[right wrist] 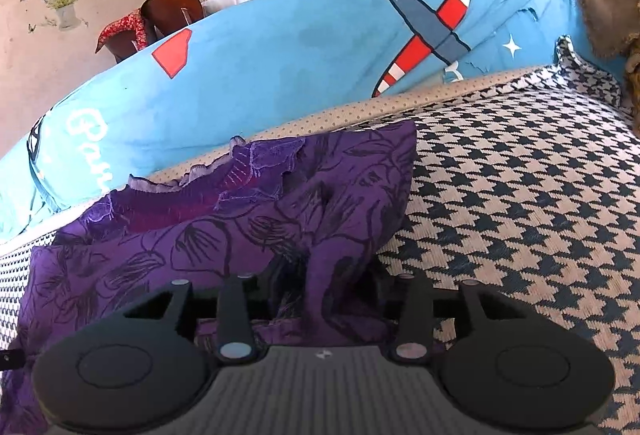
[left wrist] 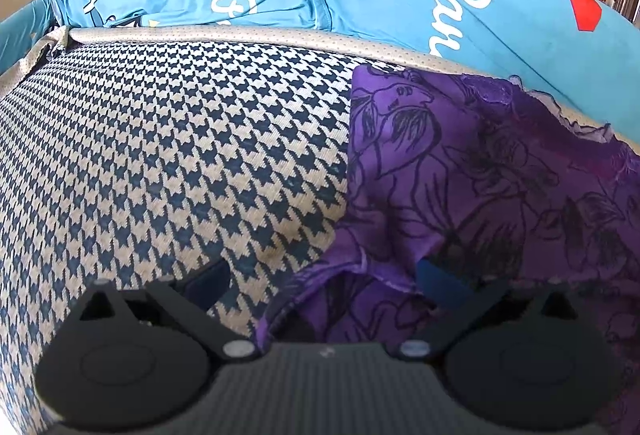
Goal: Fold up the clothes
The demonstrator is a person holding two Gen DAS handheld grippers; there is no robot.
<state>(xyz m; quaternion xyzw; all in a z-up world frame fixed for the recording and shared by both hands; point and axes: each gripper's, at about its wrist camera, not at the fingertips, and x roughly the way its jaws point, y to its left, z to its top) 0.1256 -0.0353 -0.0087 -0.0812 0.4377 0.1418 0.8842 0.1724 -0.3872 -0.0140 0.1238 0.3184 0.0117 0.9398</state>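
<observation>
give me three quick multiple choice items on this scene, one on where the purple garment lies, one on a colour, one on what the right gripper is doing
1. The purple garment lies on:
A. the houndstooth cover
B. a wooden chair
C. bare floor

2. The bedsheet behind it is mainly:
A. red
B. light blue
C. green

3. The right gripper is:
A. wide open, empty
B. shut on the purple garment
C. holding a hanger

Answers:
1. A, the checked weave shows all around the garment.
2. B, light blue with a plane print.
3. B, its linkage arms stand close together with purple cloth bunched between them.
</observation>
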